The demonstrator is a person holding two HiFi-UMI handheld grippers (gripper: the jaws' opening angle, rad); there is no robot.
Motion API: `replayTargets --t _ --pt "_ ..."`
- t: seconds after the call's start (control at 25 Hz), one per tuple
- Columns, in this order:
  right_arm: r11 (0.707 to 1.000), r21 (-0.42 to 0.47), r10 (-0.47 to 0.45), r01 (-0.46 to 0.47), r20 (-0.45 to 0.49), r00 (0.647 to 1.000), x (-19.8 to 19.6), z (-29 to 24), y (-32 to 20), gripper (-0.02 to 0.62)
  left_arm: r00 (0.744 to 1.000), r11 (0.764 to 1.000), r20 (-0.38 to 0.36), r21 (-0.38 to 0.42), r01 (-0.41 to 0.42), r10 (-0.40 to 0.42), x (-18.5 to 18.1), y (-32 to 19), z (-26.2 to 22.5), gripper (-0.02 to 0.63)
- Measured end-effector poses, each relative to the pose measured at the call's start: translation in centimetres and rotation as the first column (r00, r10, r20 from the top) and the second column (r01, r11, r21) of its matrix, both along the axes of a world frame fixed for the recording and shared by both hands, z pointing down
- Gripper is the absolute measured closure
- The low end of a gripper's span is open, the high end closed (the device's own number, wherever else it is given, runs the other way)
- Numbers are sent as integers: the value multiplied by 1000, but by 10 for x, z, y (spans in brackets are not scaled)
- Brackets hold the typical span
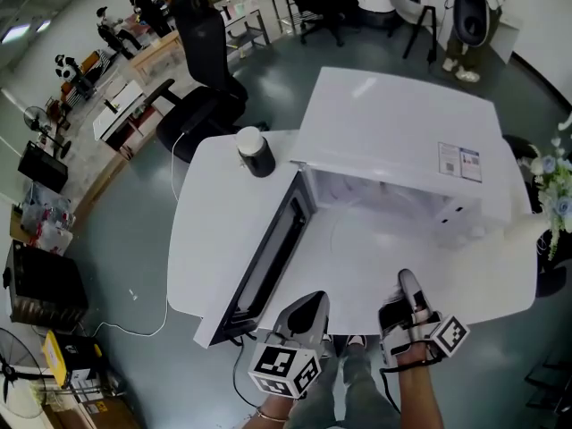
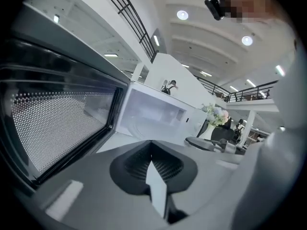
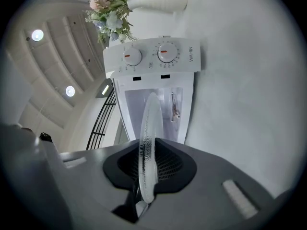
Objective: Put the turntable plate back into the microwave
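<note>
The right gripper [image 3: 149,150] is held level by the right hand [image 1: 413,357], low at the front edge of the table [image 1: 201,204], and is aimed at the microwave [image 1: 393,123]. Its jaws are narrowed onto the near rim of the turntable plate [image 3: 149,123], which is clamped between the pads. In the right gripper view the clear glass disc is seen edge-on. It runs straight out from the jaws, and its far rim is lined up with the open cavity [image 3: 158,114] below the two dials [image 3: 148,56]. Whether that rim is already inside the cavity cannot be told.

The left gripper [image 2: 153,164] is held just beside the right one and tipped slightly downward. Its jaws are pressed together with nothing between them. It is pointed toward the same opening, with the swung-open door [image 2: 57,123] close on its left.

Beyond the microwave, a vase of flowers [image 3: 144,1] is seen, and a dark cylinder with a white top [image 1: 255,153] stands near the door's hinge.
</note>
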State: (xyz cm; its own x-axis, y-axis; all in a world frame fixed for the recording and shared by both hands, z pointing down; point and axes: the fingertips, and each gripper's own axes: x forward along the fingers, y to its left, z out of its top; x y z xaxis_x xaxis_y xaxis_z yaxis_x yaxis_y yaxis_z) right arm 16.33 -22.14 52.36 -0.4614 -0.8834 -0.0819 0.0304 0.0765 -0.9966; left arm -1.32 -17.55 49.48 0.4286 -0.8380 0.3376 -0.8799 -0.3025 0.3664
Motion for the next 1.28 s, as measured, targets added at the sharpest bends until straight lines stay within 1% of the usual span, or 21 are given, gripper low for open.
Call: replayTargets --t 0.16,0.32,0.48,0.68,1.04,1.28 --pt "1000 -9 18 -18 -5 1000 -1 7 -5 549 1000 1000 -3 2 -7 7 4 -4 7 606" --pt "999 -14 31 -32 -26 999 -2 11 -13 549 1000 1000 -28 2 -8 8 9 -9 13 606" --pt "998 -15 60 -60 -17 998 -2 14 -23 549 999 1000 -40 -1 -10 10 11 -14 18 606" --pt "995 -15 99 -99 -5 995 1 18 -40 548 999 1000 -44 -12 7 -8 10 -21 25 606" --pt "992 -21 124 -125 -37 992 2 22 -77 548 999 1000 -45 -11 29 -30 7 -38 24 606" --pt "987 -37 155 -155 -16 988 -2 21 -90 548 998 999 -43 -22 48 -48 3 -45 23 606"
